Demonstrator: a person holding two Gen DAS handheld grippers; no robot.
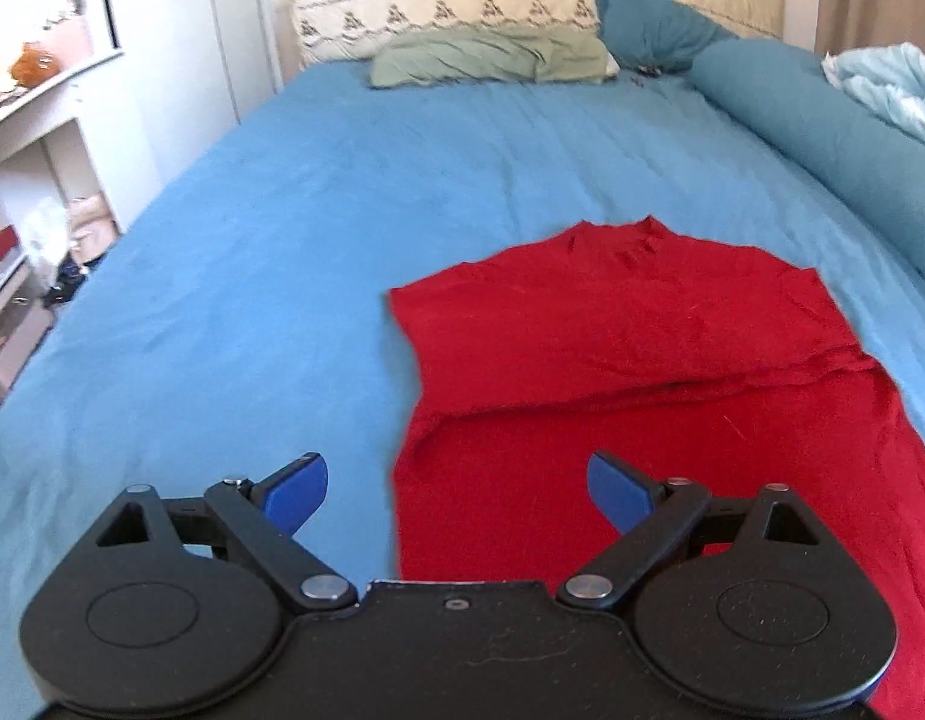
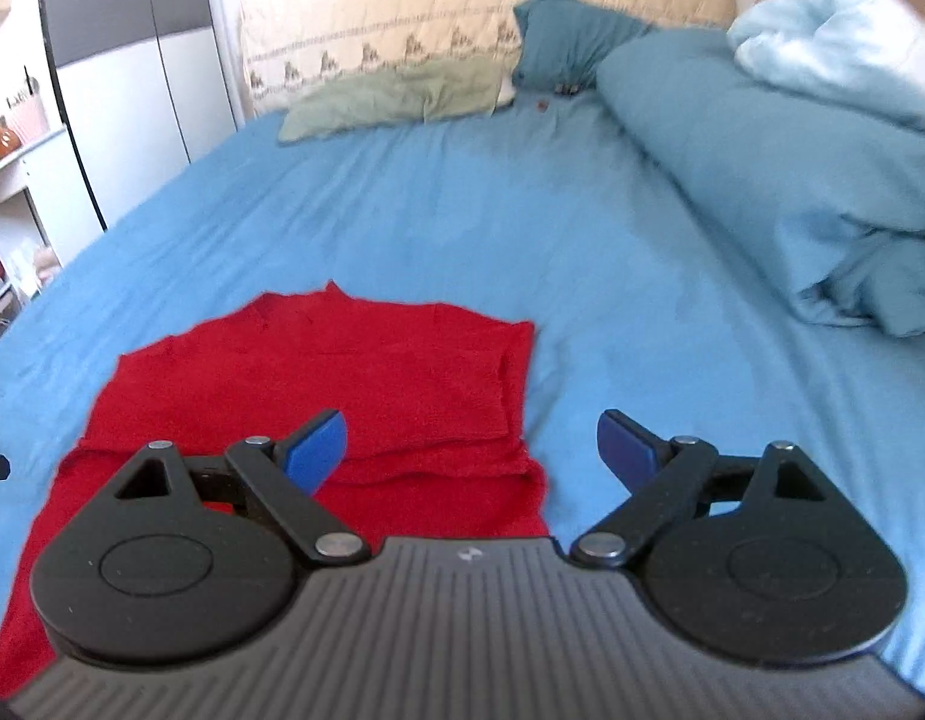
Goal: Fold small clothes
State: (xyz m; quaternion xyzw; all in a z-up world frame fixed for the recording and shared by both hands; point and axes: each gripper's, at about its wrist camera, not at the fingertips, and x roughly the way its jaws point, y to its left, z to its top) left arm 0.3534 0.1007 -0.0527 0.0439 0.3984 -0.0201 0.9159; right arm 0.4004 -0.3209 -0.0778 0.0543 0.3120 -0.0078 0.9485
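A red shirt lies flat on the blue bed sheet, its sleeves folded in over the body and its collar pointing away from me. My left gripper is open and empty, held above the shirt's left edge near the hem end. In the right wrist view the same shirt lies ahead and to the left. My right gripper is open and empty, above the shirt's right edge, its left finger over the cloth and its right finger over the sheet.
A green pillow and a teal pillow lie at the headboard. A rolled teal duvet with a pale blue blanket runs along the right side. White shelves stand left of the bed.
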